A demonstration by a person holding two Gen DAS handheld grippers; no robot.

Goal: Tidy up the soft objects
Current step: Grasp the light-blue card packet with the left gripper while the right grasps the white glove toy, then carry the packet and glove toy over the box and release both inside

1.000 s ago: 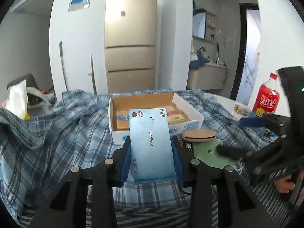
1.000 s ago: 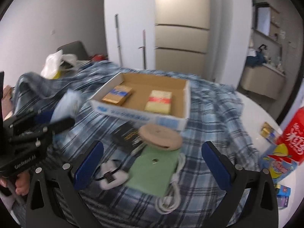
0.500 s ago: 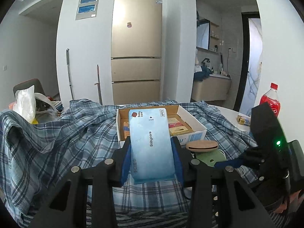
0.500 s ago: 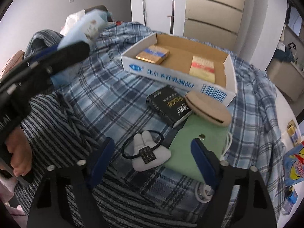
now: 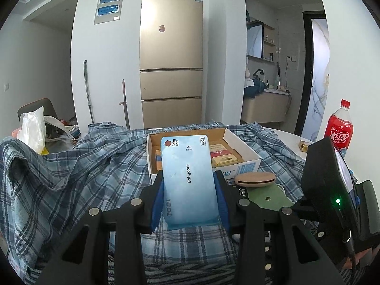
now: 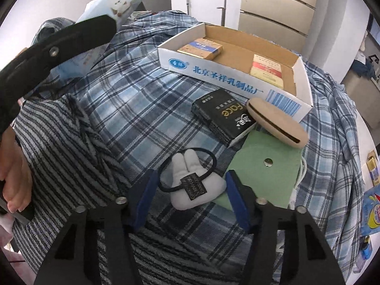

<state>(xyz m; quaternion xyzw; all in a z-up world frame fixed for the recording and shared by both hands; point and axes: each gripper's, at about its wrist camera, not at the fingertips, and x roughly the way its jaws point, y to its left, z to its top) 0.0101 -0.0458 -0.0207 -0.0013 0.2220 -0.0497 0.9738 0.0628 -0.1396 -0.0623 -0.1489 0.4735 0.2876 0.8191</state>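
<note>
A light blue wet-wipes pack (image 5: pixel 185 156) stands up between the pads of my left gripper (image 5: pixel 188 190), which is shut on it above the plaid cloth (image 5: pixel 95 166). The same pack (image 6: pixel 114 2) and left gripper show at the upper left of the right wrist view. A white plush hair tie (image 6: pixel 187 166) with a black elastic loop lies on the cloth between the blue fingers of my right gripper (image 6: pixel 190 178). Those jaws are closing around it, the right pad beside the plush edge and the left pad still apart from it.
A shallow cardboard box (image 6: pixel 232 78) holding two small packs sits behind. In front of it lie a black box (image 6: pixel 223 116), a tan oval case (image 6: pixel 277 123), a green pouch (image 6: pixel 263 178) and a white cable (image 6: pixel 300 173). A red bottle (image 5: pixel 339 130) stands at the right.
My right gripper has tilted down and come close over the plush hair tie, and its jaws have narrowed around it. My left gripper has kept its hold on the wipes pack.
</note>
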